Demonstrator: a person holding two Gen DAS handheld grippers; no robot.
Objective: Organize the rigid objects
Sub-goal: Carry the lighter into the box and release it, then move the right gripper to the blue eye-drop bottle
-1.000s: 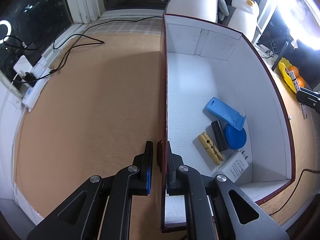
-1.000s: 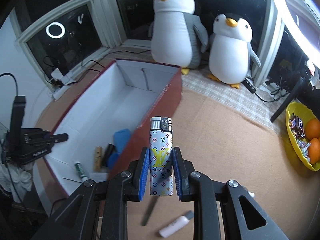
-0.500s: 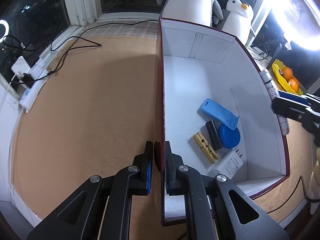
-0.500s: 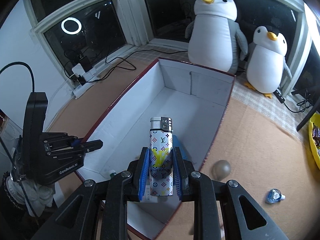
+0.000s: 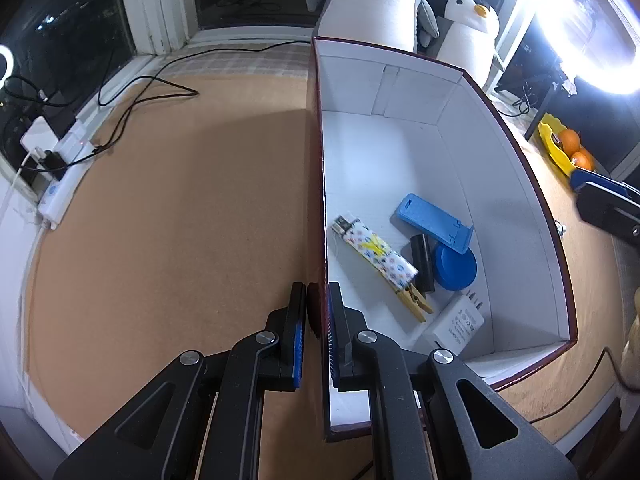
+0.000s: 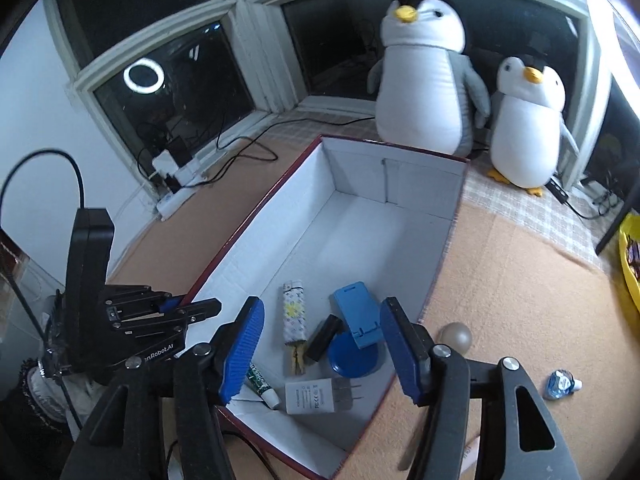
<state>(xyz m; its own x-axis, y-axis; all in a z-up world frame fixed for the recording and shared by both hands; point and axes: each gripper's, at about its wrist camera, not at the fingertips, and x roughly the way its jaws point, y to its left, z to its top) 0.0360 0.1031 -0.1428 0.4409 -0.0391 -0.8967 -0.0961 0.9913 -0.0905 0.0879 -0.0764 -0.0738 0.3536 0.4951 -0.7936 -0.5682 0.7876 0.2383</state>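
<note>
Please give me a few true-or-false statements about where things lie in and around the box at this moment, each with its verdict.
1. The patterned lighter lies on the floor of the box. True.
2. The left gripper hangs free above the table. False: its jaws are clamped on the box's side wall.
3. The right gripper holds the lighter. False: its jaws are opening and nothing is between them.
4. The white charger lies inside the box, near its near end. True.
5. The blue phone stand lies outside the box. False: it is inside, over the blue round lid.
</note>
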